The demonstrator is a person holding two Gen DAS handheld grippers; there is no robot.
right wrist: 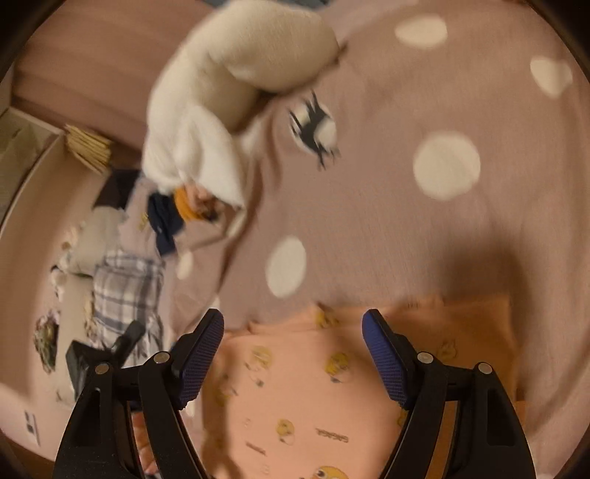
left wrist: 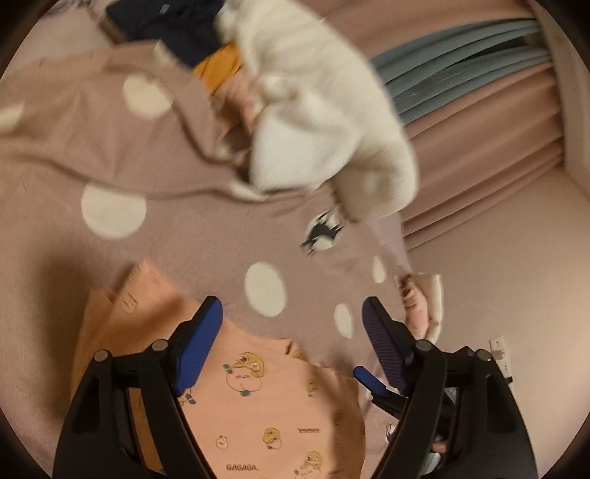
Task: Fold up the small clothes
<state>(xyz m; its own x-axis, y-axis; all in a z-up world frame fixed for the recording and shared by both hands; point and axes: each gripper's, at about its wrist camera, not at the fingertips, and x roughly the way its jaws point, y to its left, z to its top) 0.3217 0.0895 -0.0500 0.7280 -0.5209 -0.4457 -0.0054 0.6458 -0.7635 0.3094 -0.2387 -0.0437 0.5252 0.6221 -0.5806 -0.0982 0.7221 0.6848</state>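
A peach garment with yellow duck prints (left wrist: 265, 398) lies folded on the pink dotted bedspread (left wrist: 177, 235). My left gripper (left wrist: 291, 317) hovers over its far edge, open and empty. In the right wrist view the same garment (right wrist: 306, 387) lies below my right gripper (right wrist: 293, 328), also open and empty. The right gripper's blue finger (left wrist: 368, 379) shows at the garment's right side in the left wrist view.
A fluffy white garment (left wrist: 324, 110) lies beyond, with navy (left wrist: 166, 25) and orange (left wrist: 217, 70) clothes behind it. A plaid cloth (right wrist: 125, 291) lies at the bed's left side. Pink and teal curtains (left wrist: 472, 84) hang to the right.
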